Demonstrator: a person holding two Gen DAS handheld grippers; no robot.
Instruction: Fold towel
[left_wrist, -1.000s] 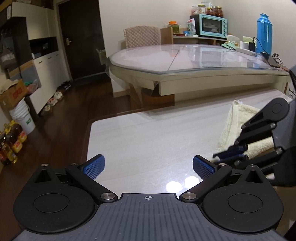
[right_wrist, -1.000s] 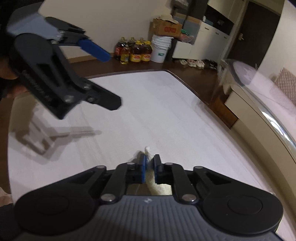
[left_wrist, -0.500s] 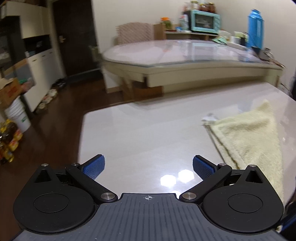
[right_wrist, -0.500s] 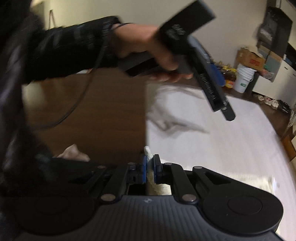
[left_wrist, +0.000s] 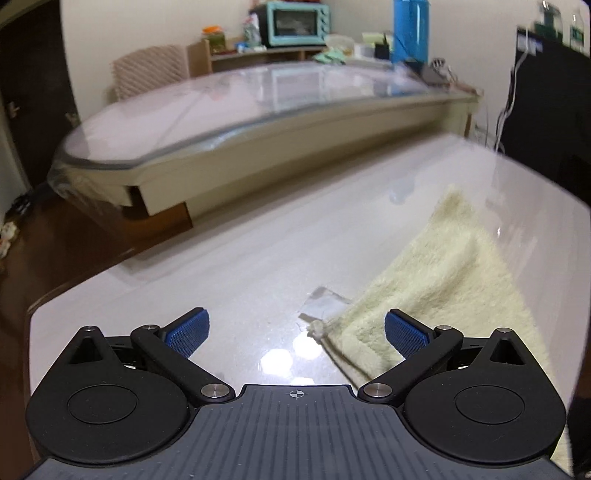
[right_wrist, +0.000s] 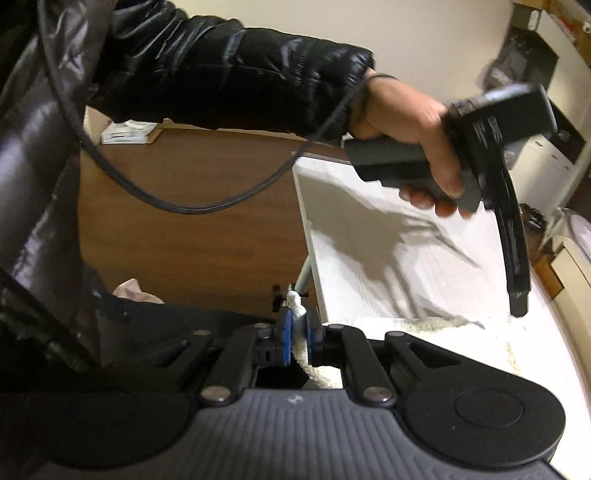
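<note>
Right wrist view: right hand-held gripper (right_wrist: 298, 334) pinches soft, limp towel (left_wrist: 447, 288) corner; left hand-held gripper (left_wrist: 295, 332) wide open w/ nothing, near free corner by counter (left_wrist: 221, 266) edge.

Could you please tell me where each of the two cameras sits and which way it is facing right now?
Left wrist: on the left gripper, looking forward over the white table at the towel; only its own open blue-padded fingers show.
Right wrist: on the right gripper, shut on a towel corner, facing the person's black sleeve and left hand.
Shared: towel, table, left gripper.
</note>
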